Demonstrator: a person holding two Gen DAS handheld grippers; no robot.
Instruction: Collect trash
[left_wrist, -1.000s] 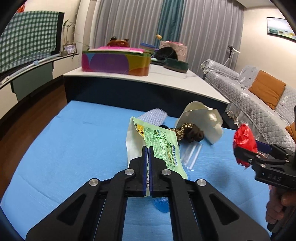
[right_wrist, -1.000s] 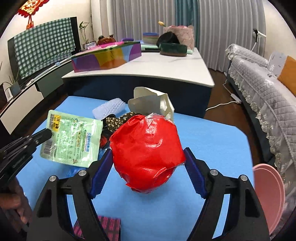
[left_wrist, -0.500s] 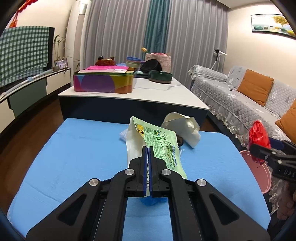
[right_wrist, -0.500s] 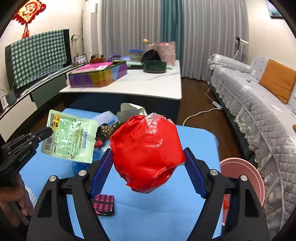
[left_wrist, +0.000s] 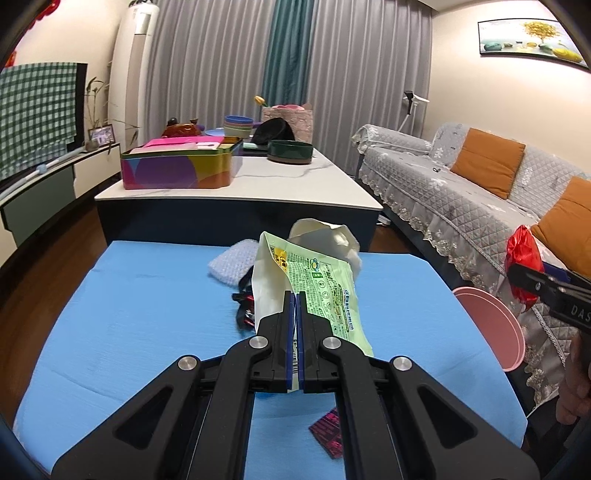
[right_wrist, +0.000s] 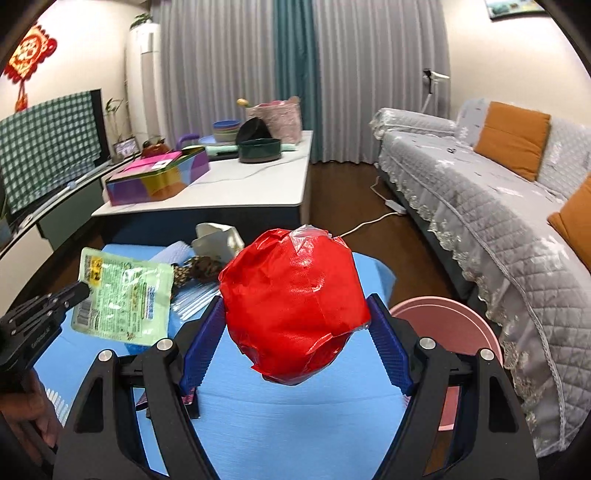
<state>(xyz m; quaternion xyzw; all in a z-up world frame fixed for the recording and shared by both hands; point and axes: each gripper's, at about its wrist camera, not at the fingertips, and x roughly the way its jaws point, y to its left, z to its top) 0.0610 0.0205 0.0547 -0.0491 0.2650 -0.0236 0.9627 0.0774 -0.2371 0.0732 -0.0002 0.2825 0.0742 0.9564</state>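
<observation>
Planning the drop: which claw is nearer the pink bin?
Right. The right claw, holding the red wad, is beside the pink bin; the left claw is over the blue mat's middle.

Black gripper (left_wrist: 295, 314) arms, blue pads, silver screws, white lettering, perhaps "DAS"

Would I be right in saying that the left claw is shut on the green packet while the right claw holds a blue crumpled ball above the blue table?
Not quite: the crumpled ball in the right claw is red, as the right wrist view shows. The left claw is indeed shut on the green packet, above the blue table.
</observation>
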